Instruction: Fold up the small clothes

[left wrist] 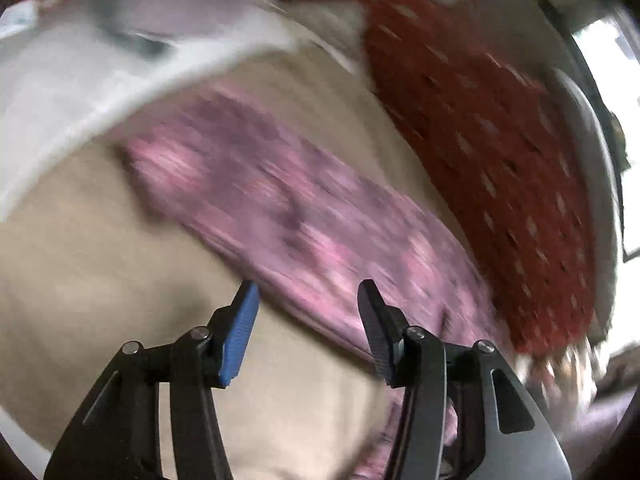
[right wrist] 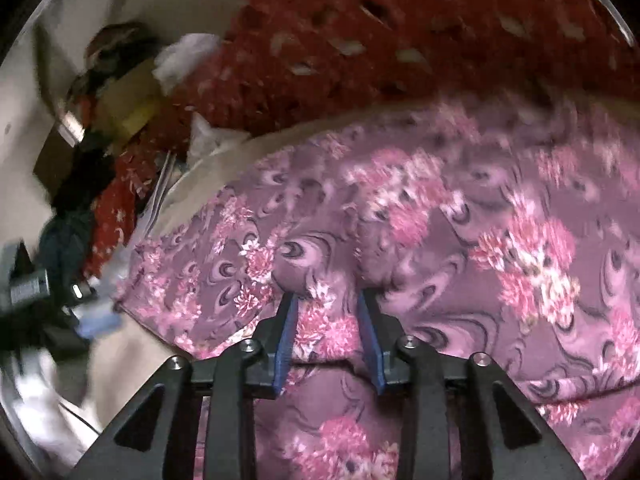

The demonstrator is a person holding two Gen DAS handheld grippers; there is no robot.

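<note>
Nearest in the right wrist view, the right gripper (right wrist: 327, 304) is seen with a bunched fold of the purple floral garment (right wrist: 460, 240) sitting between its part-closed fingers, probably so an edge can be lifted for folding; a firm pinch can't be confirmed. The left gripper (left wrist: 308, 294) is held spread and empty just over the same garment's edge, which is laid across the beige sheet (left wrist: 100, 280). Further back, a red patterned cloth (left wrist: 480, 128) is bunched up. No readable writing is found anywhere, too blurry.

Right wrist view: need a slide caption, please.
Right gripper pinching a fold of pink floral cloth, red patterned fabric behind.
</note>
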